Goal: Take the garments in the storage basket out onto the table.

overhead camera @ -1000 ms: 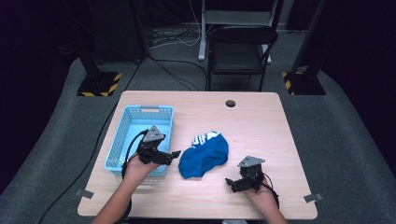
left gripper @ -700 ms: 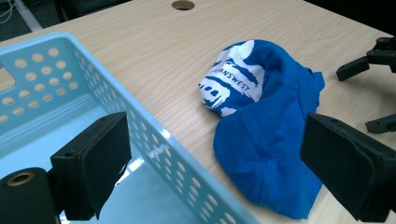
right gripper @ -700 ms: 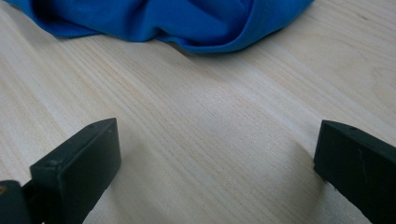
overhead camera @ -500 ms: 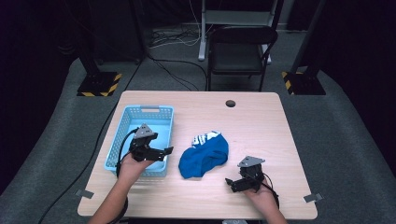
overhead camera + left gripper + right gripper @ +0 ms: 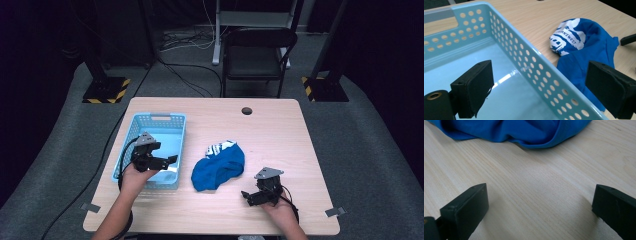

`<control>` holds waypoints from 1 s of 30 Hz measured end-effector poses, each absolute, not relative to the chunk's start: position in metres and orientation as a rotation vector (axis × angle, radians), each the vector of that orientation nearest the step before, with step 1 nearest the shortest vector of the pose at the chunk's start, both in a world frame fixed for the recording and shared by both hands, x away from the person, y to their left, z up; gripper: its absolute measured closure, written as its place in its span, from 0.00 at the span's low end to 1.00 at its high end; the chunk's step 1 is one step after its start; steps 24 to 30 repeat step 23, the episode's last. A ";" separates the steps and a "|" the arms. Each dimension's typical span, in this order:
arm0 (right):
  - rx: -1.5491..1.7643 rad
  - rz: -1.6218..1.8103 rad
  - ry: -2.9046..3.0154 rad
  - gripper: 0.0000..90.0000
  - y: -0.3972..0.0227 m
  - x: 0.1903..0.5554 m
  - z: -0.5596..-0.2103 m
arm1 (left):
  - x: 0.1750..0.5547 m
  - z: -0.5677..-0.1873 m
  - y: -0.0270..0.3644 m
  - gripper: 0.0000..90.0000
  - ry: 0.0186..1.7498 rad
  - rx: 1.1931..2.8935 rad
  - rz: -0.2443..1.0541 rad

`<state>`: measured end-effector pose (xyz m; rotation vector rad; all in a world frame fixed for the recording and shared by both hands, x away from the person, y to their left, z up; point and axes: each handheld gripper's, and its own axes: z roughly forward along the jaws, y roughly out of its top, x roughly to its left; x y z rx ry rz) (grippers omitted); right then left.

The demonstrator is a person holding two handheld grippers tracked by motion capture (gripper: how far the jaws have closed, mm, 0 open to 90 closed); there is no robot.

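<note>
The left gripper (image 5: 167, 161), jaws spread wide and holding nothing, hangs over the near right corner of a light blue perforated basket (image 5: 131, 140) on the wooden counter (image 5: 280, 135). The right gripper (image 5: 249, 197), jaws likewise wide apart and empty, sits low over bare wood near the counter's front edge. Between the two lies a crumpled blue shirt (image 5: 218, 167) with white lettering, just beside the basket's right wall and a little way beyond the right gripper. A dark folding chair (image 5: 257, 52) stands behind the counter.

Basket (image 5: 131, 141) at table (image 5: 280, 135) left, shirt (image 5: 218, 166) just right of it, chair (image 5: 257, 54) behind.
</note>
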<state>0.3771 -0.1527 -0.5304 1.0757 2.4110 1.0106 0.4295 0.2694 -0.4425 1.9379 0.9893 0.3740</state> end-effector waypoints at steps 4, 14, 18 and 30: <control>1.076 1.010 2.411 0.00 -0.153 0.377 -0.530 | 0.430 -0.441 0.279 0.09 1.029 1.912 0.375; 1.075 1.010 2.411 0.00 -0.153 0.377 -0.530 | 0.428 -0.432 0.306 0.09 1.099 1.850 0.423; 1.075 1.010 2.411 0.00 -0.153 0.377 -0.530 | 0.427 -0.430 0.320 0.09 1.139 1.837 0.457; 1.075 1.010 2.412 0.00 -0.153 0.377 -0.530 | 0.425 -0.427 0.337 0.09 1.185 1.784 0.456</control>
